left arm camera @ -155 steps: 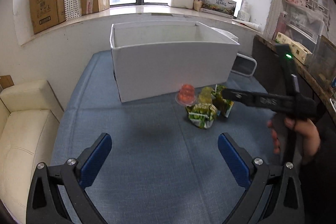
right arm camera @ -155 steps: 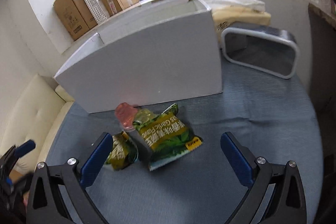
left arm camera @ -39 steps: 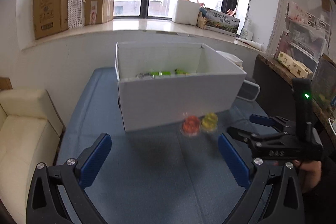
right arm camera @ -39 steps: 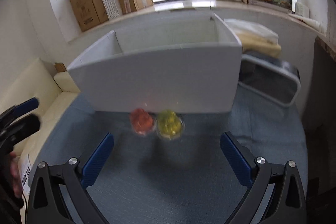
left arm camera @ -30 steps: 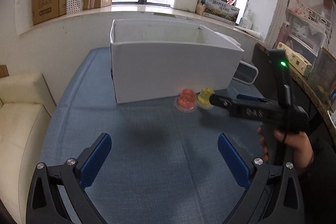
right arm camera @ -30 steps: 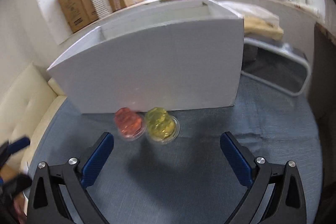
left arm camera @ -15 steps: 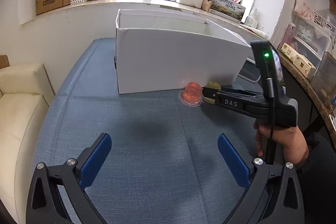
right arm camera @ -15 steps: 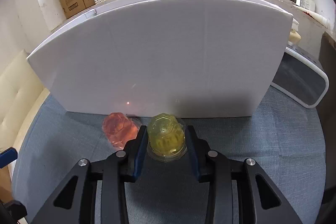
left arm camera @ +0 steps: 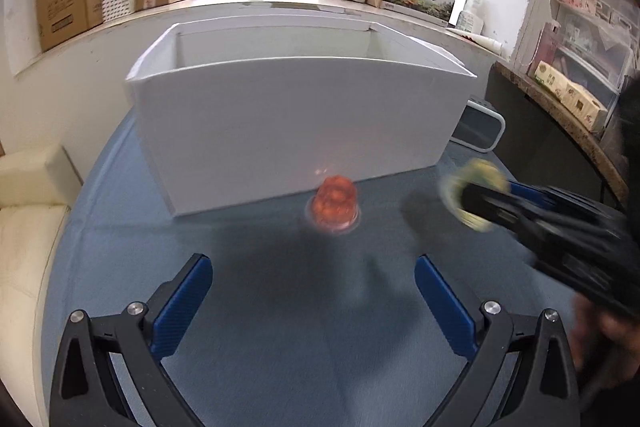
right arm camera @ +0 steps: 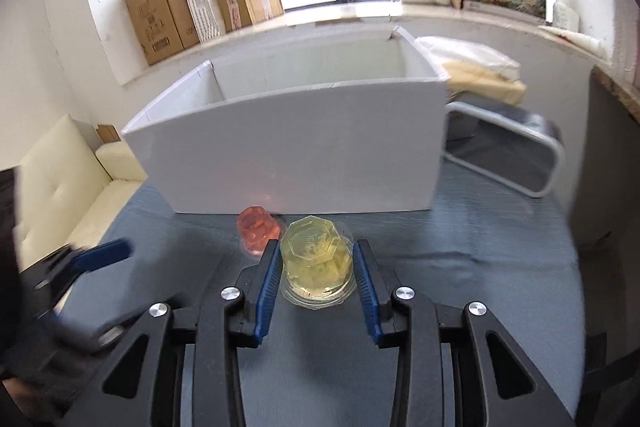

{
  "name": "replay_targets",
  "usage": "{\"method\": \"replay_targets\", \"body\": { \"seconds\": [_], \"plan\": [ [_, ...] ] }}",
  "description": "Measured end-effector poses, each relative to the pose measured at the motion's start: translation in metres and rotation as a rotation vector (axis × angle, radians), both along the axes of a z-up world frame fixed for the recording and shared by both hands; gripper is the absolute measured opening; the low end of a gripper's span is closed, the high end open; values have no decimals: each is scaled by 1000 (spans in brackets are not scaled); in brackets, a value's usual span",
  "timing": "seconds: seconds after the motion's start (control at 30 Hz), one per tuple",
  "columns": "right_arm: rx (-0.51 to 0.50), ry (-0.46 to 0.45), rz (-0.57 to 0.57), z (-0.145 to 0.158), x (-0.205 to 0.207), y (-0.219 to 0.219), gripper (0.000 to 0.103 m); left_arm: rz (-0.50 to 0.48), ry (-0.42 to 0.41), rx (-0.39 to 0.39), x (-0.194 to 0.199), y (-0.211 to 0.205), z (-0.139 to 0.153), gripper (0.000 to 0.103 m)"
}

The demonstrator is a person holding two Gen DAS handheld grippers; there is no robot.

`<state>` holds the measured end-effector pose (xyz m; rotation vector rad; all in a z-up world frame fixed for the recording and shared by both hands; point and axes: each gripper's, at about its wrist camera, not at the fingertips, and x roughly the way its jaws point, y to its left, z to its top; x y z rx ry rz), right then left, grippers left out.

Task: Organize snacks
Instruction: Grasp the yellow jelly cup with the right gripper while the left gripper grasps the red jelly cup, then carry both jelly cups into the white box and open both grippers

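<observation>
We note right gripper (right arm camera: 316, 277) clamped on yellow cup (right arm camera: 316, 263), red cup (left arm camera: 335, 205) at our twelve o'clock before box (left arm camera: 296, 131), left gripper (left arm camera: 312, 301) jaws wide, empty.

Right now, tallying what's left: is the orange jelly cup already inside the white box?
No, the orange jelly cup sits on the blue cloth in front of the white box.

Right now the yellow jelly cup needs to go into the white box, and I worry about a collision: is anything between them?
Yes: the white box's near wall rises between the yellow jelly cup, clamped in the right gripper, and the box's inside. It must be lifted over.
</observation>
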<state>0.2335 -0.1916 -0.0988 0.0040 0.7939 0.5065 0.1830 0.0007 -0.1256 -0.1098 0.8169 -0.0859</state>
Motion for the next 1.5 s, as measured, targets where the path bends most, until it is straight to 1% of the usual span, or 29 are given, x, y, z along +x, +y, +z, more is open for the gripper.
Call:
{"method": "replay_targets", "body": {
  "seconds": [0.03, 0.1, 0.23, 0.47, 0.53, 0.6, 0.63, 0.67, 0.7, 0.73, 0.97, 1.03, 1.07, 1.1, 1.13, 1.2, 1.27, 1.33, 1.37, 1.4, 1.43, 1.47, 1.5],
  "plan": [
    [6, -9, -7, 5, -8, -8, 39, -1, 3, 4, 7, -4, -2, 103],
    [1, -23, -16, 10, -16, -10, 39, 0, 8, 12, 19, -9, -6, 103],
    [12, -27, -47, 16, -33, -34, 39, 1, 31, 27, 43, -19, -16, 103],
    [18, -10, -71, 16, -43, -57, 39, 12, 69, 38, 67, -23, -31, 102],
    [25, -10, -73, 16, -45, -60, 39, 12, 76, 48, 68, -22, -34, 95],
    [22, -12, -74, 15, -45, -59, 39, -5, 99, 63, 70, -25, -39, 71],
    [24, -11, -72, 15, -46, -58, 39, -7, 84, 98, 69, -27, -38, 65],
    [25, -11, -71, 14, -45, -57, 39, -25, 80, 100, 67, -28, -38, 53],
    [25, -12, -70, 14, -45, -56, 39, -30, 80, 96, 67, -28, -37, 46],
    [27, -12, -68, 13, -45, -56, 39, -31, 77, 92, 65, -27, -36, 41],
    [38, -5, -68, 10, -45, -54, 39, -61, 41, 86, 51, -24, -23, 40],
    [38, -6, -63, 10, -44, -52, 39, -71, 22, 83, 41, -23, -16, 37],
    [39, -6, -61, 10, -44, -51, 39, -78, 11, 79, 37, -23, -12, 24],
    [40, -7, -59, 10, -43, -49, 39, -85, 2, 80, 32, -22, -7, 17],
    [41, -9, -55, 10, -43, -48, 39, -89, -9, 81, 28, -20, -1, 17],
    [33, -14, -48, 11, -42, -43, 39, -102, -24, 98, 19, -22, 9, 17],
    [30, -7, -48, 9, -39, -39, 39, -109, -26, 112, 17, -18, 10, 17],
    [43, 1, -43, 7, -39, -36, 39, -102, -2, 113, 19, -14, 5, 17],
    [41, 2, -42, 6, -39, -34, 39, -97, 21, 103, 22, -11, -1, 21],
    [40, 2, -37, 5, -40, -32, 39, -89, 41, 91, 24, -10, -5, 40],
    [40, 5, -34, 4, -41, -31, 39, -78, 55, 77, 27, -8, -8, 54],
    [38, 8, -32, 3, -41, -30, 39, -71, 52, 66, 27, -8, -12, 80],
    [37, 11, -32, 1, -42, -29, 39, -66, 36, 60, 27, -7, -14, 94]
  ]
}}
